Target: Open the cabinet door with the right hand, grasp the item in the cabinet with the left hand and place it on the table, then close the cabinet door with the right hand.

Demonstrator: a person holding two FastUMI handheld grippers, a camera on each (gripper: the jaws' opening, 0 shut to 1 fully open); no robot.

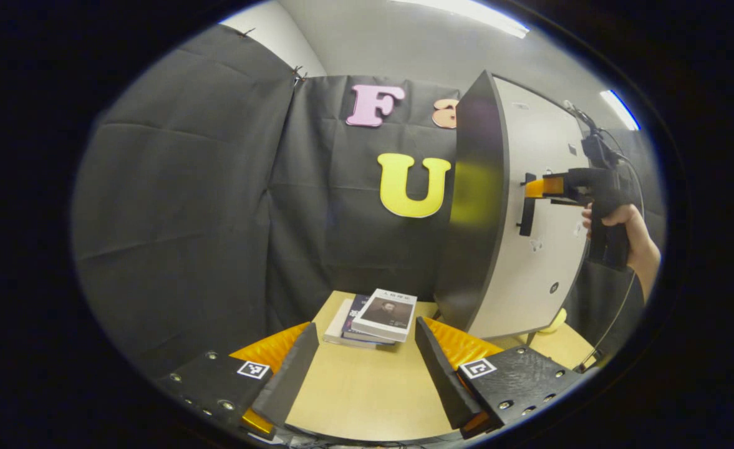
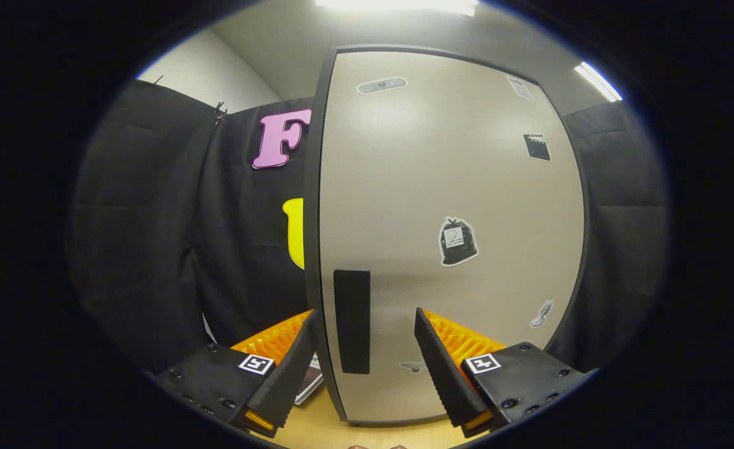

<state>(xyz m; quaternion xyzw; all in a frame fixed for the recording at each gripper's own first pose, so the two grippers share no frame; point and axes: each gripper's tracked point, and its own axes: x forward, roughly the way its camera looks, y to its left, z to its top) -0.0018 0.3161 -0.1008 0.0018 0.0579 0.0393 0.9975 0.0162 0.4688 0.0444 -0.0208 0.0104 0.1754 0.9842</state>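
A pale cabinet door fills much of the right gripper view, its dark upright handle standing between the spread fingers of the right gripper, which is open and pressing on nothing. In the left gripper view that same gripper appears farther off, held in a hand, reaching up to the handle on the door's front; whether it touches the handle cannot be told. The door stands at an angle in this view, its dark edge turned toward the camera, and whether it is fully shut cannot be told. The left gripper is open and empty, hovering over the wooden tabletop. Just ahead of it, near the door's lower corner, a small stack of books lies flat on the tabletop, the top one slightly askew. If these are the item taken from the cabinet, which seems likely, the remaining step is closing the door. The books look stiff and moderately heavy, with smooth covers that may slide over each other; they would be best pinched across the spine edge, all together. The handle is rigid and narrow, best gripped at mid-height.
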